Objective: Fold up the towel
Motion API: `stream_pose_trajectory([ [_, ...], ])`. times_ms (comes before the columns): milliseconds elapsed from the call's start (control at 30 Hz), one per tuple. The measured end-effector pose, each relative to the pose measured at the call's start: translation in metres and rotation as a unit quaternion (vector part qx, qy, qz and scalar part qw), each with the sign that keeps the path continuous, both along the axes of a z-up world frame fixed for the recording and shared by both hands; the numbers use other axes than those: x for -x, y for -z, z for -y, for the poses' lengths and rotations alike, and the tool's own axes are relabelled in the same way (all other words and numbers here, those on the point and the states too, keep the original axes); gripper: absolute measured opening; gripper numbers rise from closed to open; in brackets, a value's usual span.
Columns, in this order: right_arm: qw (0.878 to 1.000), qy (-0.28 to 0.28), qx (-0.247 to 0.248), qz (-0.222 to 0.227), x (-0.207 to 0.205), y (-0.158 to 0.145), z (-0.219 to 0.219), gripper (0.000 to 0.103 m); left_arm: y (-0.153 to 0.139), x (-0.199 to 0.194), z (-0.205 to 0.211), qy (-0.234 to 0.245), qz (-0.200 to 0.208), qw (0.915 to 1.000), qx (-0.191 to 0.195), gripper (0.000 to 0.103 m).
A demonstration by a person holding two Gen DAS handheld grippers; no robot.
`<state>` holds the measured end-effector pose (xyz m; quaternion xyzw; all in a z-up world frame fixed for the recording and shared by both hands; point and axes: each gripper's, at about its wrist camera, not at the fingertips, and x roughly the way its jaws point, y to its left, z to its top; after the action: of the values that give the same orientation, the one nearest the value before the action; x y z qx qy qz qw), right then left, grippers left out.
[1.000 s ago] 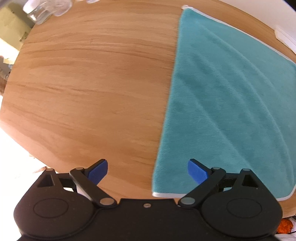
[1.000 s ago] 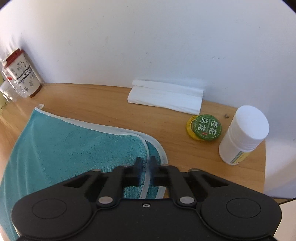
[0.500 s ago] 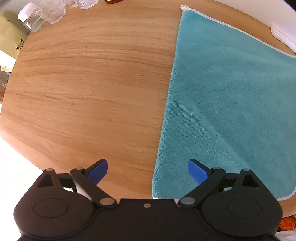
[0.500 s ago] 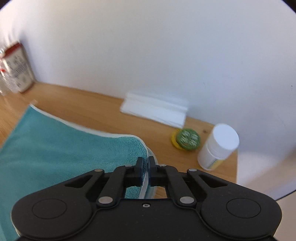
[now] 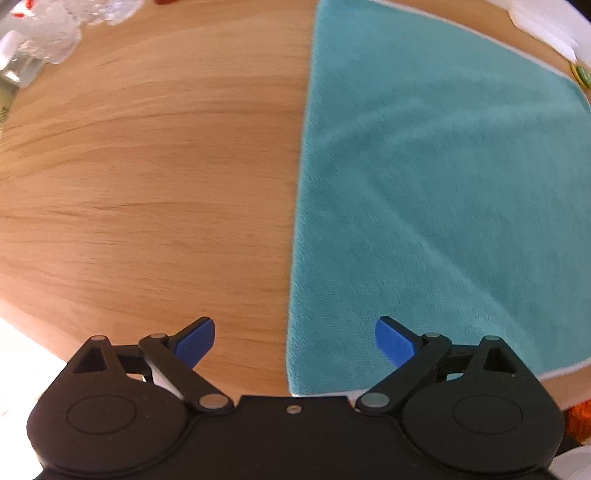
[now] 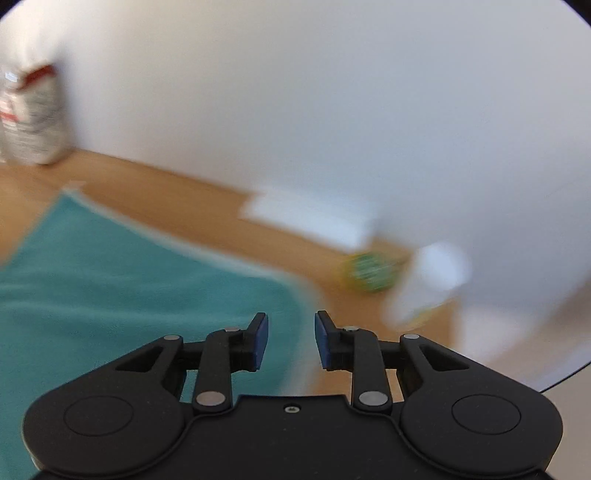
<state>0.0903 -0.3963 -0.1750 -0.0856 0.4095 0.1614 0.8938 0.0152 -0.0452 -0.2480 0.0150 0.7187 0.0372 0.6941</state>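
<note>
- One teal towel (image 5: 424,177), spread flat; its left edge runs up between the left gripper's jaws, and it lies ahead and left of the right gripper's jaws.
- Two grippers: the left gripper (image 5: 294,338) with jaws spread wide, the right gripper (image 6: 290,341) with jaws parted and nothing between them.
- One wooden table (image 5: 147,166).
- One round green tin (image 6: 369,271), ahead and right of the right jaws, blurred.
- One white bottle (image 6: 428,280), just right of the tin.
- One white folded stack (image 6: 310,214), far ahead of the right jaws.
- One red-topped canister (image 6: 35,118), far left.
- Clear glassware (image 5: 48,33), far left of the left jaws; too blurred to count.
</note>
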Motion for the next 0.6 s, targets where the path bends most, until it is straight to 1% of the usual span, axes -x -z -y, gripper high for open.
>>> stream_pose_trajectory([
  [67, 0.999, 0.013, 0.024, -0.019, 0.006, 0.018, -0.006, 0.028, 0.007, 0.004, 0.004, 0.013, -0.010, 0.9999, 0.002, 0.089],
  [100, 0.999, 0.021, 0.022, -0.016, 0.006, 0.020, -0.003, 0.026, 0.009, 0.006, 0.005, 0.018, -0.014, 0.9997, 0.003, 0.080],
  [133, 0.999, 0.030, 0.018, -0.013, 0.007, 0.022, 0.001, 0.027, 0.012, 0.009, 0.008, 0.026, -0.022, 0.9994, 0.006, 0.080],
  [233, 0.998, 0.053, 0.016, -0.011, 0.002, 0.023, 0.009, 0.028, 0.013, 0.016, 0.007, 0.032, -0.014, 0.9992, 0.016, 0.080],
  [333, 0.997, 0.072, 0.037, -0.002, -0.001, 0.022, 0.013, 0.031, 0.013, 0.018, 0.001, 0.025, -0.019, 0.9990, 0.030, 0.080],
  [400, 0.996, 0.083, 0.026, -0.006, -0.002, 0.022, 0.018, 0.031, 0.013, 0.020, 0.001, 0.031, -0.023, 0.9988, 0.030, 0.081],
  [500, 0.994, 0.099, 0.035, -0.011, 0.010, 0.010, 0.025, 0.033, 0.009, 0.023, 0.007, 0.058, -0.022, 0.9980, 0.015, 0.080],
  [567, 0.994, 0.101, 0.004, -0.039, 0.032, -0.005, 0.037, 0.041, 0.006, 0.024, 0.008, 0.064, -0.020, 0.9976, 0.013, 0.079],
  [600, 0.993, 0.102, -0.011, -0.056, 0.044, -0.011, 0.043, 0.047, 0.005, 0.024, 0.007, 0.064, -0.020, 0.9977, 0.014, 0.079],
])
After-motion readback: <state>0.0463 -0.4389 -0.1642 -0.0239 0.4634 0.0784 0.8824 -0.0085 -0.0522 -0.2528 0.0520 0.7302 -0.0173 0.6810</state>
